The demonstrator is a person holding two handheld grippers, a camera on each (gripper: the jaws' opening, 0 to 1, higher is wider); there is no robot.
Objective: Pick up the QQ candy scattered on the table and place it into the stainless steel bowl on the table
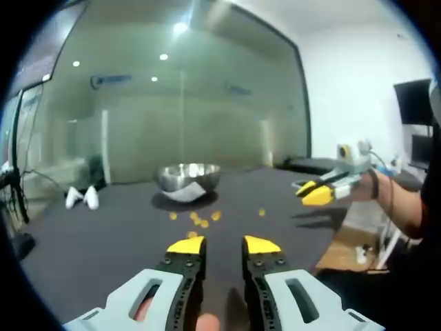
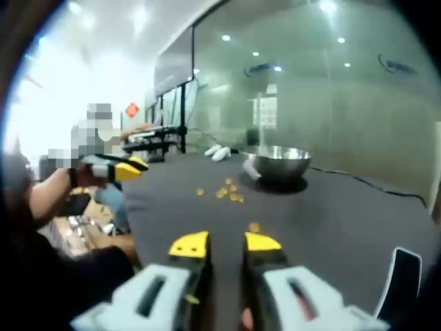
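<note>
One bowl (image 1: pixel 188 178), six candies (image 1: pixel 204 221)

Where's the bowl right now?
The bowl sits on the dark table, centre of the left gripper view, just beyond the scattered candies. In the right gripper view it is upper right, past the candies.

The right tool (image 2: pixel 224 243) hangs over the dark desk (image 2: pixel 331 214), its yellow-tipped jaws apart and empty. One QQ candy (image 2: pixel 254 227) lies just ahead; more (image 2: pixel 231 192) are scattered near the stainless steel bowl (image 2: pixel 277 163). The left tool (image 2: pixel 131 167) hovers off the desk's left edge
</note>
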